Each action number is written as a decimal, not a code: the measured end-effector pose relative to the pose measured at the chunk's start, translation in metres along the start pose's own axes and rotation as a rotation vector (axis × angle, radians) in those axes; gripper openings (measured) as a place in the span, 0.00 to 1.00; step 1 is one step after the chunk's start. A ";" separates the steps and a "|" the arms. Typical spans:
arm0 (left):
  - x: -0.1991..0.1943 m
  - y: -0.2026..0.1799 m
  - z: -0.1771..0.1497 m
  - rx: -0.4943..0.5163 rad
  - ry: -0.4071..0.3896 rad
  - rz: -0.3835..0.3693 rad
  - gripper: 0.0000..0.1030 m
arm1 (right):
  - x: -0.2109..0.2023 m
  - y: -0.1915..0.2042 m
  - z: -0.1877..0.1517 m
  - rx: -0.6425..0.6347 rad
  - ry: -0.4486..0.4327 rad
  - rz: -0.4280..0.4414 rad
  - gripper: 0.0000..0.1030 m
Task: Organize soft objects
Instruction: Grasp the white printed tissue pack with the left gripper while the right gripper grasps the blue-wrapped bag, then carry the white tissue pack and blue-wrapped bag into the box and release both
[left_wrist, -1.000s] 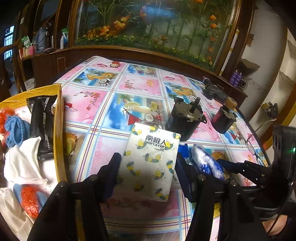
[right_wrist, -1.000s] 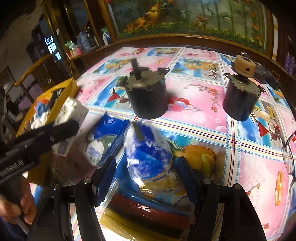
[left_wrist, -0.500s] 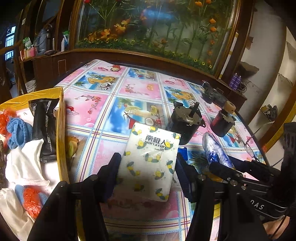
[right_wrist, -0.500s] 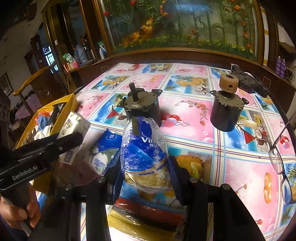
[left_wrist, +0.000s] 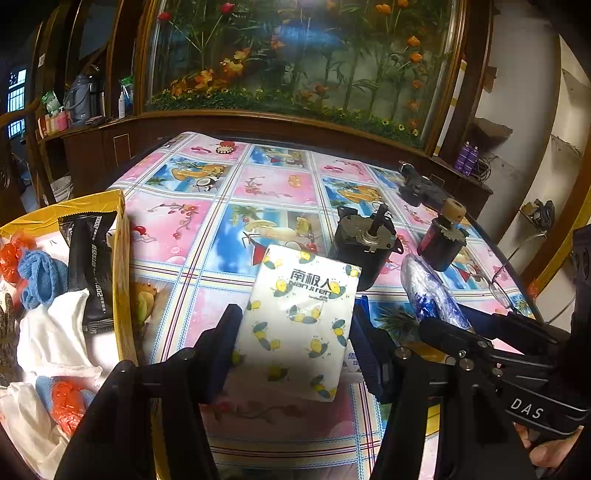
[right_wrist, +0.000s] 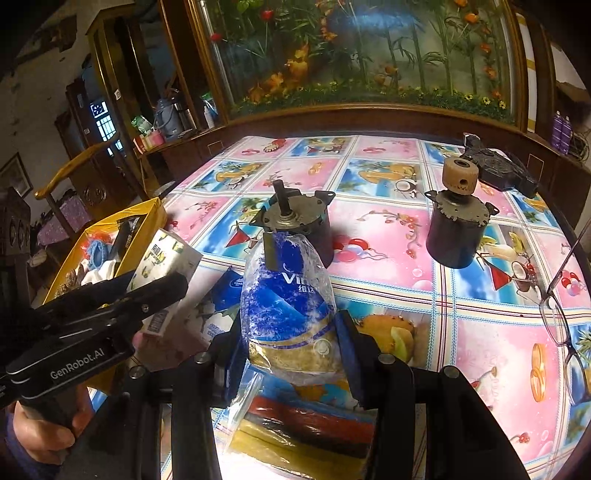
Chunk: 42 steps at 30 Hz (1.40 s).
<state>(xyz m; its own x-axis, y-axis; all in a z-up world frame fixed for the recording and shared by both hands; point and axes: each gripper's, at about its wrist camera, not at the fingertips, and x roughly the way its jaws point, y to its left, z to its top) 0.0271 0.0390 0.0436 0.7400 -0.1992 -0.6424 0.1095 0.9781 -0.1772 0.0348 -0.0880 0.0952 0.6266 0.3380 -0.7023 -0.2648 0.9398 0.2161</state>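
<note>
A: Item 1, left gripper (left_wrist: 291, 328)?
B: Clamped on tissue pack (left_wrist: 299, 317), white wrapper printed with lemons, "Nanjiren" lettering. Lifted clear of the tablecloth (left_wrist: 177, 229), fingers (left_wrist: 221, 339) pressing both long sides. Also seen from the right wrist camera (right_wrist: 166, 258), held beside the yellow box (right_wrist: 147, 214).

A: Item 2, right gripper (right_wrist: 291, 350)?
B: Clenched on blue-and-white plastic tissue bag (right_wrist: 288, 306), "Vinda" partly legible, crinkled, raised upright between the pads. Same bag visible from the left side (left_wrist: 432, 295), just right of the lemon pack.

A: Item 3, container?
B: Yellow box (left_wrist: 122, 258), at the table's left edge. Contents: black sachet (left_wrist: 92, 266), blue cloth (left_wrist: 40, 273), white cloth (left_wrist: 55, 332), red mesh pieces (left_wrist: 66, 406).

A: Item 4, loose soft goods on the table?
B: Blue tissue packet (right_wrist: 221, 299), flat, between the 2 grippers. Clear pouch with red and yellow contents (right_wrist: 295, 428), below the right gripper, nearest the camera.

A: Item 5, hard goods?
B: 2 motors. Dark motor with bare shaft (right_wrist: 295, 225), upright, just behind the raised bag. Second motor with tan pulley (right_wrist: 458, 218), upright, well to the right. Black device (right_wrist: 498, 166) at the far edge. Eyeglasses (right_wrist: 565, 325) at the right edge, open, lenses down on the cloth.

A: Item 6, backdrop?
B: Aquarium (right_wrist: 369, 51) in a wooden frame, behind the table.
</note>
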 end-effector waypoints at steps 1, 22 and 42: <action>0.000 -0.001 0.000 0.003 -0.002 0.003 0.56 | -0.001 0.000 0.000 -0.001 -0.003 0.002 0.48; -0.002 -0.015 -0.002 0.089 -0.040 0.066 0.56 | 0.001 0.001 0.001 -0.008 -0.002 -0.002 0.48; -0.009 -0.023 -0.003 0.150 -0.105 0.128 0.56 | -0.004 0.006 0.001 0.000 -0.023 0.024 0.48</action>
<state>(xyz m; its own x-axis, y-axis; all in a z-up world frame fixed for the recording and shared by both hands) 0.0157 0.0186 0.0510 0.8183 -0.0731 -0.5702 0.1021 0.9946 0.0191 0.0313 -0.0837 0.0995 0.6369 0.3615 -0.6809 -0.2798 0.9314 0.2328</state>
